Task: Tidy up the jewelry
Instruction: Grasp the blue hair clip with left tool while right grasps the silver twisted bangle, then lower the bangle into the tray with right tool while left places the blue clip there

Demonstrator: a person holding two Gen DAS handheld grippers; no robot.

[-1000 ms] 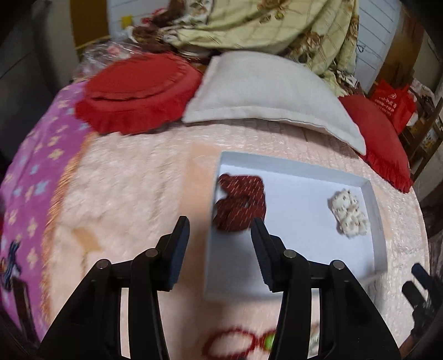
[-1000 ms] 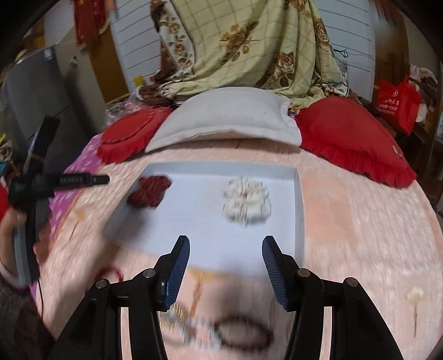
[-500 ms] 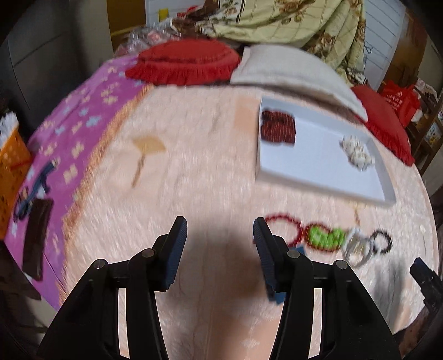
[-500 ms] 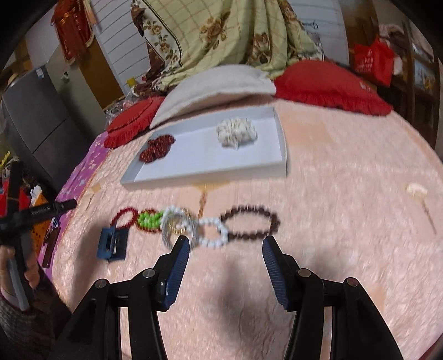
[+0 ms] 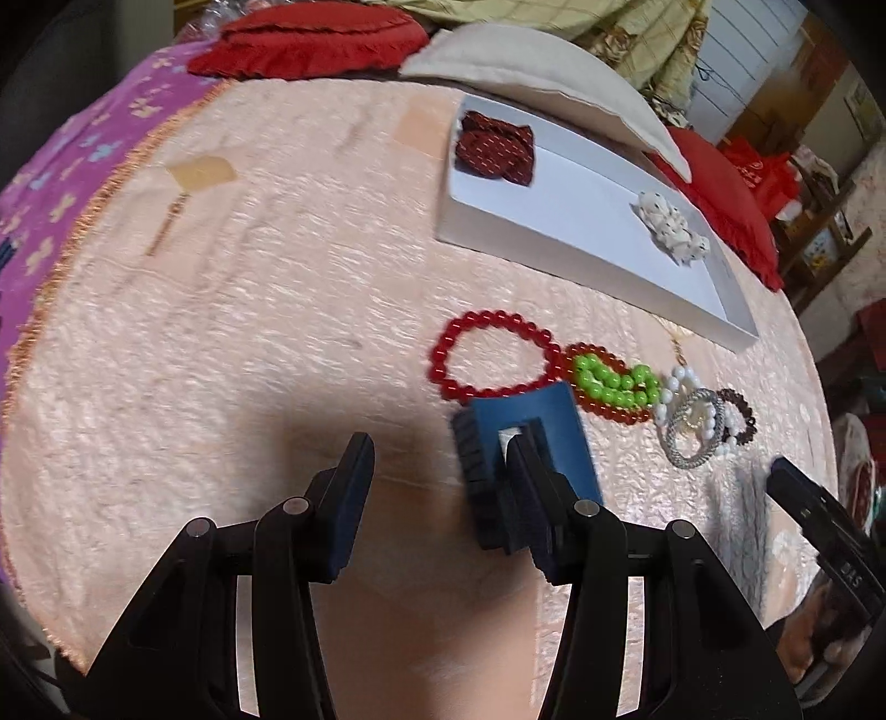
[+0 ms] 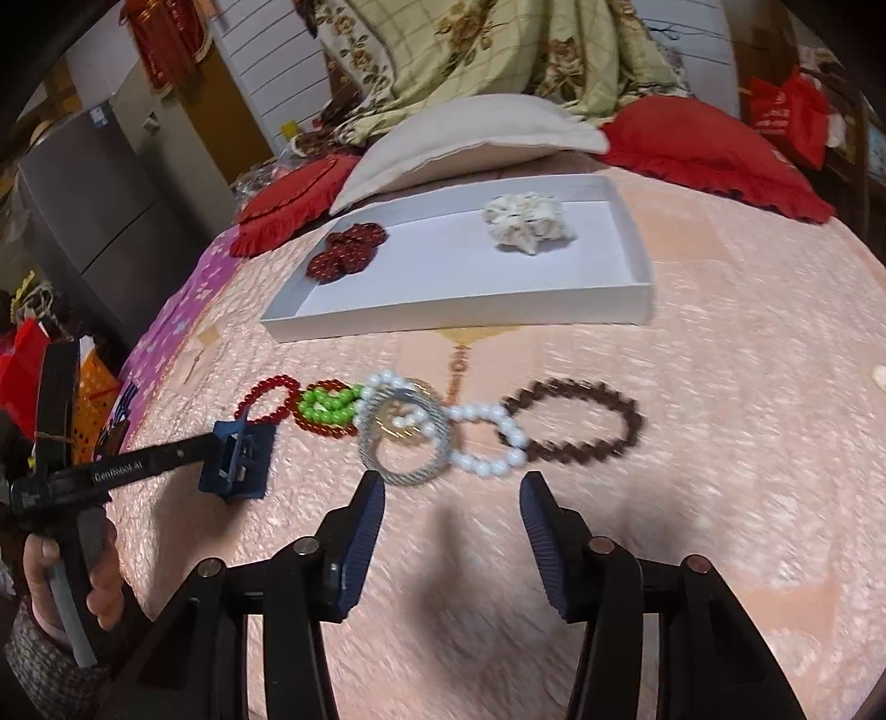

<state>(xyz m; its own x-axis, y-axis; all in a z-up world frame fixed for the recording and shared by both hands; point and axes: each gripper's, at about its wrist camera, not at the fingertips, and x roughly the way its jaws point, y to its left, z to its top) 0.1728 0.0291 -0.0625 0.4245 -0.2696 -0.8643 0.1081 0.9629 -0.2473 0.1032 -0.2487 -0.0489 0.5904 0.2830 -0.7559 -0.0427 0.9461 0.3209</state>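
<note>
A white tray (image 5: 581,243) (image 6: 459,315) lies on the pink bedspread and holds a dark red scrunchie (image 5: 494,147) (image 6: 346,252) and a white scrunchie (image 5: 671,228) (image 6: 526,220). In front of it lies a row of bracelets: red beads (image 5: 493,354) (image 6: 266,396), green beads (image 5: 614,381) (image 6: 326,405), a silver bangle (image 5: 692,435) (image 6: 403,437), white pearls (image 6: 487,437), dark brown beads (image 6: 573,421). A blue hair claw (image 5: 526,443) (image 6: 238,457) lies at the row's left end. My left gripper (image 5: 440,471) is open, its right finger (image 5: 531,487) against the claw. My right gripper (image 6: 451,498) is open and empty, just short of the bangle.
Red fringed cushions (image 5: 310,39) (image 6: 714,155) and a beige pillow (image 5: 542,72) (image 6: 470,138) lie behind the tray. A purple patterned blanket (image 5: 61,177) covers the bed's left side. Bags and furniture stand beyond the right edge.
Both grippers have pulled back from the tray toward the near row of bracelets. My left gripper has come down beside the blue hair claw. Both stayed open.
</note>
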